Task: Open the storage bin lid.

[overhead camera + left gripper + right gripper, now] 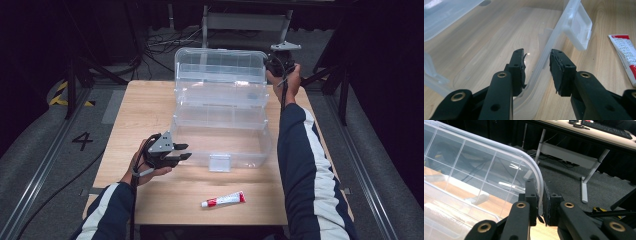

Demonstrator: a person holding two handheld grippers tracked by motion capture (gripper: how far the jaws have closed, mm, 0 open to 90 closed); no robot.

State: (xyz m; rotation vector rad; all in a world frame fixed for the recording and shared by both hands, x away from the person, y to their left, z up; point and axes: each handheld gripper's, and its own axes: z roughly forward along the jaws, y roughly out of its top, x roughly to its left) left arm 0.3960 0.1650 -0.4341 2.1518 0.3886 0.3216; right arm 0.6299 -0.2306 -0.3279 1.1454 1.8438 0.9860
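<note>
My left hand-held gripper (182, 151) straddles the clear plastic box's (220, 145) thin front wall, black padded jaws spread, not pressing. The box sits mid-surface (145, 110), pale woodgrain. My right hand-held gripper (272, 62) pinches the ribbed, rounded rim of the upright lid (486, 167).

The black tongs (537, 71) stand a little apart, one jaw on each side of the front wall of the big see-through plastic box (486, 37), and neither pad seems to press on it. A white plastic latch (577, 27) hangs on the box's front. A white and red tube (627, 56) lies on the light wooden surface (599, 67), off to the right.
</note>
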